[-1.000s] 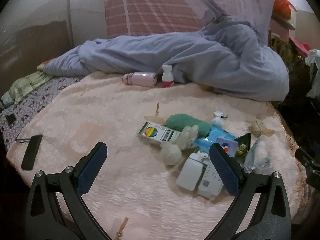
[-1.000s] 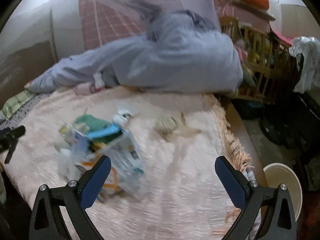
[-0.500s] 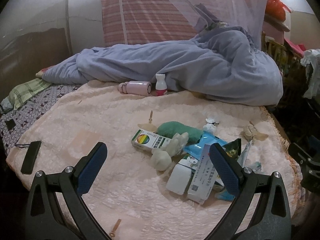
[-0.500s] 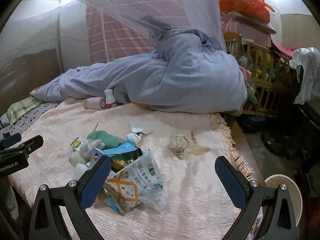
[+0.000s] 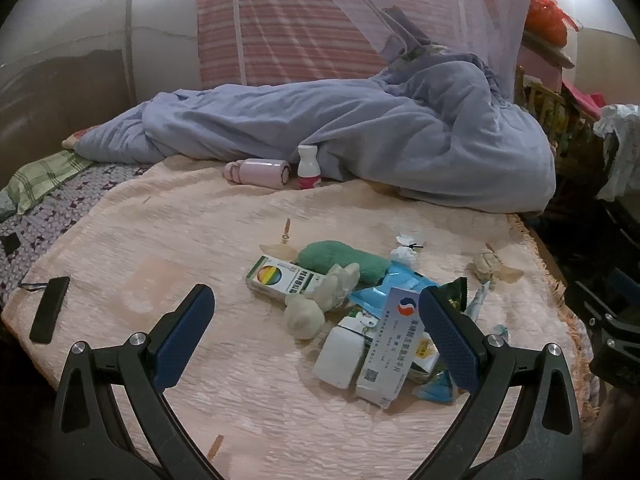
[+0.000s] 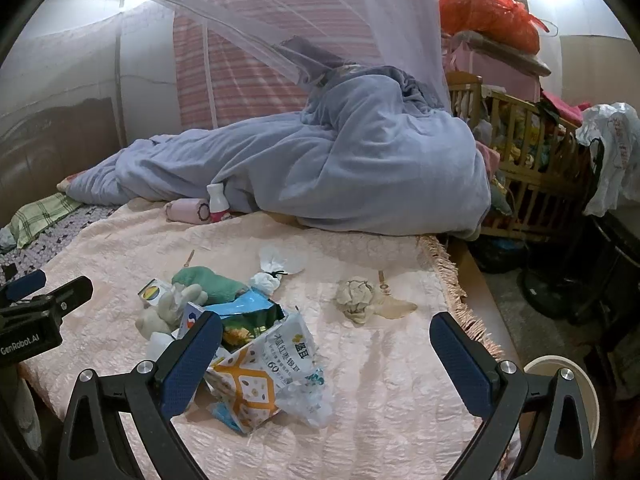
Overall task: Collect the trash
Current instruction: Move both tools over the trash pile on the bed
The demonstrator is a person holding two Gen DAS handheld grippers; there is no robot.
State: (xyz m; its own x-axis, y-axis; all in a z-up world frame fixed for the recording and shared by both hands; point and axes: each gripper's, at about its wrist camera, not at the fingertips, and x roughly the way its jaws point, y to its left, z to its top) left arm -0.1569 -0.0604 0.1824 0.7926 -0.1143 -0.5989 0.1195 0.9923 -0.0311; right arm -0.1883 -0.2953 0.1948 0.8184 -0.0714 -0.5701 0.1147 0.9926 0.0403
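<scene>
Both grippers pulled back | trash pile ahead (untouched) | jaws spread, both empty

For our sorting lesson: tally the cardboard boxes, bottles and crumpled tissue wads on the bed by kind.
Cardboard boxes: 2, rainbow box, long white box
Bottles: 2, pink bottle, small white bottle
Tissue wads: 2, beige wad, white wad
Total: 6

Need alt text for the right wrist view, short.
Open right hand-held gripper hovers over a pink bedspread, a torn snack bag and other trash piled near its left finger. A crumpled tissue lies apart; a blue quilt is heaped behind.
</scene>
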